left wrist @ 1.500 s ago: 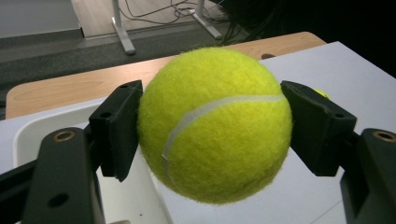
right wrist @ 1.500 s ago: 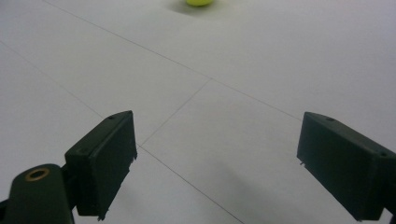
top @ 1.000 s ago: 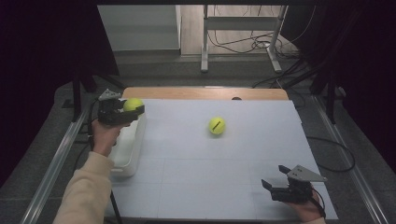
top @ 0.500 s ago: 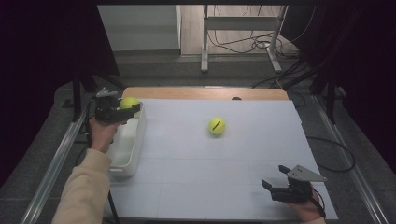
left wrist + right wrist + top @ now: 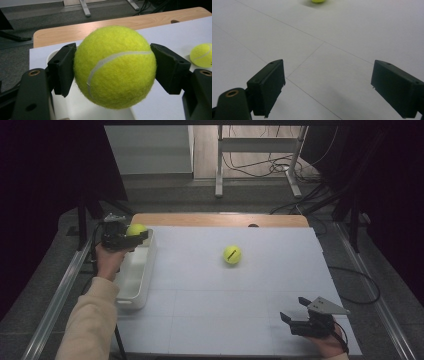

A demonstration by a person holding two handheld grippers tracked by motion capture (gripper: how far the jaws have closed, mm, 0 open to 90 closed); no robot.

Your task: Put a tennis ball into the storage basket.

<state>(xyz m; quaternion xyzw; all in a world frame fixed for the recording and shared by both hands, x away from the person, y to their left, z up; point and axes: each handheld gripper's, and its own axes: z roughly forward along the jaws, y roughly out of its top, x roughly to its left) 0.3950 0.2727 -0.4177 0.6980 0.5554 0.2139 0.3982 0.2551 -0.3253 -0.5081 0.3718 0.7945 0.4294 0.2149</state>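
Observation:
My left gripper (image 5: 136, 234) is shut on a yellow tennis ball (image 5: 135, 229) and holds it above the far end of a white bin (image 5: 135, 279) at the table's left edge. In the left gripper view the held ball (image 5: 115, 66) sits pressed between both black pads, with the bin's rim (image 5: 51, 56) below. A second tennis ball (image 5: 232, 254) lies on the white table top near the middle; it also appears at the right in the left gripper view (image 5: 201, 55). My right gripper (image 5: 294, 317) rests near the front right corner, open, with nothing between its jaws (image 5: 327, 87).
The white sheet (image 5: 240, 310) covers the table, with a wooden strip (image 5: 215, 219) along the far edge. Metal rails run along both sides. Cables and a stand's legs lie on the floor beyond.
My left gripper with the ball has drifted slightly toward the far end of the bin. The right gripper and the loose ball have stayed put.

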